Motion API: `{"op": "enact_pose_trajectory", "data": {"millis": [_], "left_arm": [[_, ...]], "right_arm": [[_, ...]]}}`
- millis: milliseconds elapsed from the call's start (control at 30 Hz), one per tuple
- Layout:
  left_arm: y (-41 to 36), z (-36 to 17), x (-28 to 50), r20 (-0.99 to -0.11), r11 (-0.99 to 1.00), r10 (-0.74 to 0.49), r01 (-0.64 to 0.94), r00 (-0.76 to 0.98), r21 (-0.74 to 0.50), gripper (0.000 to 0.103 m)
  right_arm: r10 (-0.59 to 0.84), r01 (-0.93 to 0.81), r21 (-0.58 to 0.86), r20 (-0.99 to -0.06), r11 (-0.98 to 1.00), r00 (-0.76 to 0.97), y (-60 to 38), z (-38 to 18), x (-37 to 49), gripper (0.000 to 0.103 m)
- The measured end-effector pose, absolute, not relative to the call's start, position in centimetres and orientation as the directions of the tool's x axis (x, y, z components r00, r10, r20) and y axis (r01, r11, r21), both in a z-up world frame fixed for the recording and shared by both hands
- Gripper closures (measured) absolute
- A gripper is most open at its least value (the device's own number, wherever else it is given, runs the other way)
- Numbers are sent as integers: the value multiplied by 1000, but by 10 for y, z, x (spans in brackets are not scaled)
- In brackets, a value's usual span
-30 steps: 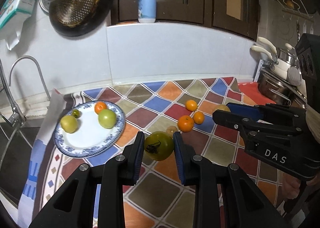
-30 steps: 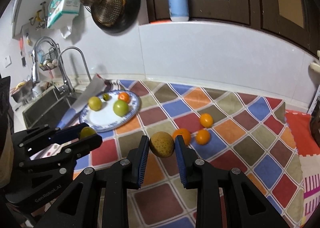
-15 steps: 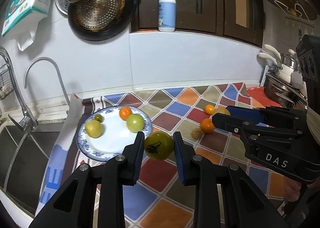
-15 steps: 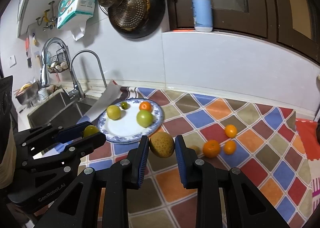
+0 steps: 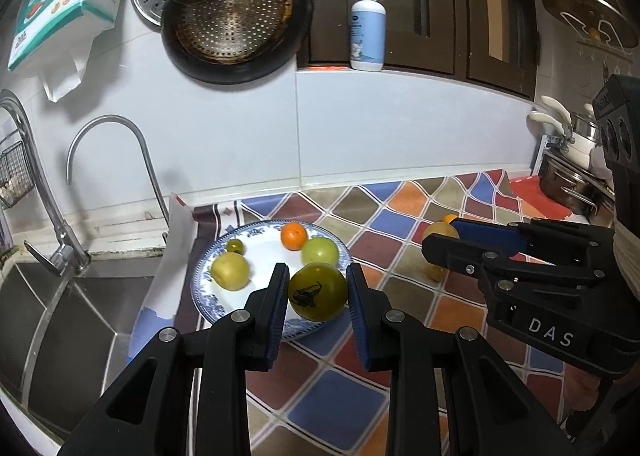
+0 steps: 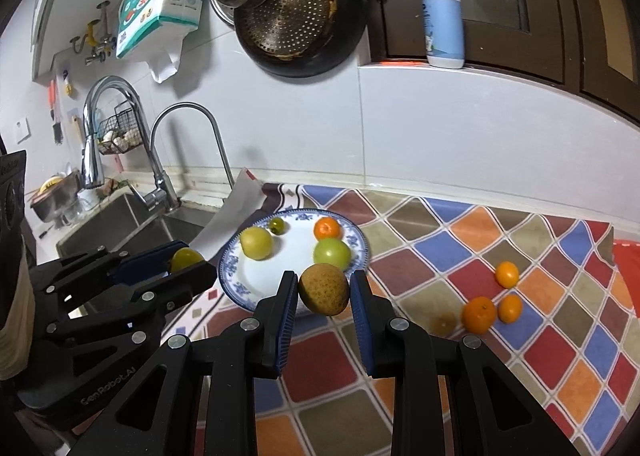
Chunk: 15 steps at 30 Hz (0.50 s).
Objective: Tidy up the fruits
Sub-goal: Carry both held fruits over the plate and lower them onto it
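My left gripper (image 5: 318,292) is shut on a dark green tomato (image 5: 318,292) with a black mark, held over the near rim of the blue-patterned plate (image 5: 208,288). My right gripper (image 6: 323,290) is shut on a brown rough-skinned fruit (image 6: 323,290), held just off the plate's (image 6: 236,280) near right rim. The plate carries a yellow fruit (image 6: 256,242), a small dark green fruit (image 6: 276,225), a tangerine (image 6: 327,228) and a green tomato (image 6: 331,252). On the checkered cloth (image 6: 552,352) to the right lie three orange citrus fruits (image 6: 479,314) and a small brown fruit (image 6: 442,323).
A steel sink (image 6: 120,223) with two faucets (image 6: 188,143) lies left of the plate. A white wall stands behind, with pans (image 6: 296,7) hanging and a pump bottle (image 6: 442,11) on a ledge. Pots (image 5: 572,183) stand at the far right.
Both grippers have carried their fruits leftward across the cloth to the plate's near edge. The plate now sits right ahead of them; the loose citrus has fallen behind to the right.
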<state>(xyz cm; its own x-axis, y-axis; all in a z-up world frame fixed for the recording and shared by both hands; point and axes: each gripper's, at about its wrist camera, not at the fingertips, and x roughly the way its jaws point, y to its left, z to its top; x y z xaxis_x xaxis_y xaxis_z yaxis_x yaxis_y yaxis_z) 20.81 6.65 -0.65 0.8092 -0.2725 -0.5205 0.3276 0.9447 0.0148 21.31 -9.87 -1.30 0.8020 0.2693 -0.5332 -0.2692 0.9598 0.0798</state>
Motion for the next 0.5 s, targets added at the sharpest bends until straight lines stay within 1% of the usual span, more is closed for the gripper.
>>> {"op": "enact_pose_trajectory", "data": {"millis": [400, 500], "left_arm": [[86, -11, 245, -522, 943, -270, 332, 809, 27, 74], [88, -17, 261, -534, 941, -272, 338, 801, 27, 74]], "right_arm": [[261, -269, 65, -541, 961, 800, -72, -13, 244, 75], [264, -274, 66, -549, 960, 793, -67, -16, 258, 75]]}}
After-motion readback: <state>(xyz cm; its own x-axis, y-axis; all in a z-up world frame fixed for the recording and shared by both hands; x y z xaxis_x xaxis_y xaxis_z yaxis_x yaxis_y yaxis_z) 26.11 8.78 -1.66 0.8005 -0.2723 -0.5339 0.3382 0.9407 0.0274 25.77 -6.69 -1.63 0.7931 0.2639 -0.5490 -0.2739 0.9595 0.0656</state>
